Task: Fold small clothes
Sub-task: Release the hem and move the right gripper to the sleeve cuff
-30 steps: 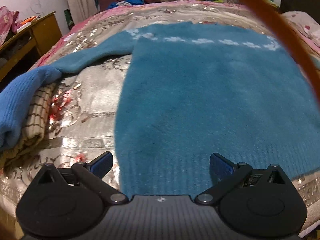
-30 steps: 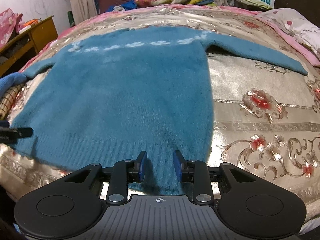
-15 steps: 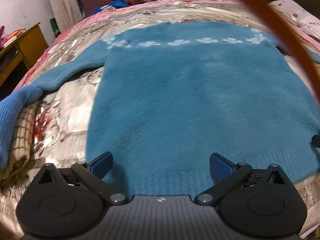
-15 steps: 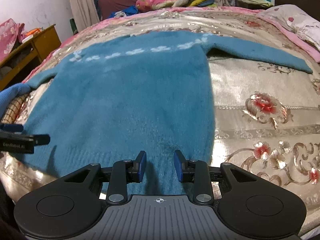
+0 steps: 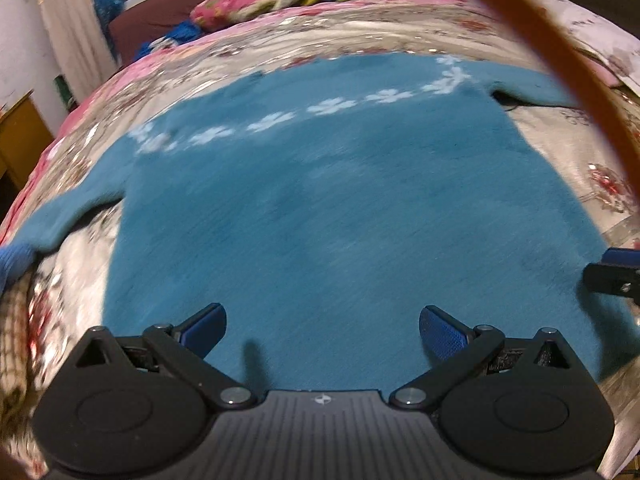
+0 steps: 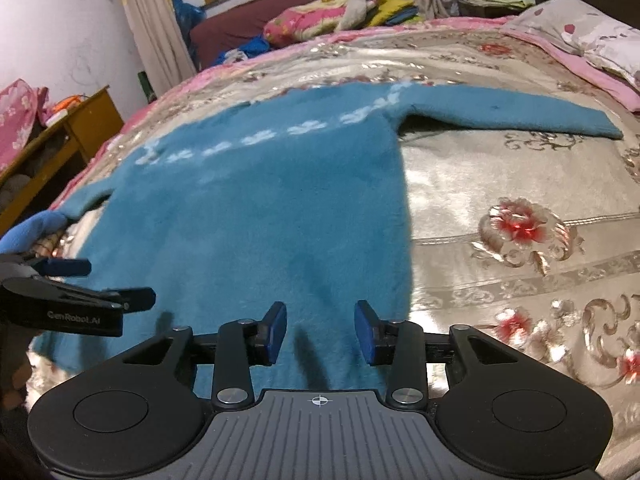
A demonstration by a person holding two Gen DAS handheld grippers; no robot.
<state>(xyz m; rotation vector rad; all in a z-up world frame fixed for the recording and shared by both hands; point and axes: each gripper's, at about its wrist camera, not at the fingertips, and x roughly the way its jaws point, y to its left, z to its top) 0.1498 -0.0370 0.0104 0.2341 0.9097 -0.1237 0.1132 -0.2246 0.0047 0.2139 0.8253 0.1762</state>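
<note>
The fuzzy teal knitted sweater [image 6: 256, 216] lies flat on the floral satin bedspread [image 6: 520, 184], sleeves out at ten and two o'clock. Both tongs, left [image 5: 322, 330] wide, right [image 6: 321, 334] just widening, hover empty above the hem [image 5: 320, 372]; pinch both corners evenly.

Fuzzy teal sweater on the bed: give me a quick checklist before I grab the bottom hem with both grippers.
1. Fuzzy teal sweater with a white flower band lies flat, front spread out: ok.
2. Left gripper jaws wide open, nothing between them: ok.
3. Right gripper jaws have just been opening, nothing clamped, only partly open: ok.
4. Both grippers sit over the sweater's near hem, left one nearer the left edge: ok.
5. Right sleeve lies out straight on the floral silver bedspread: ok.
6. Left sleeve runs to the bed edge by a bright blue cloth; whether they tangle: cannot tell.
</note>
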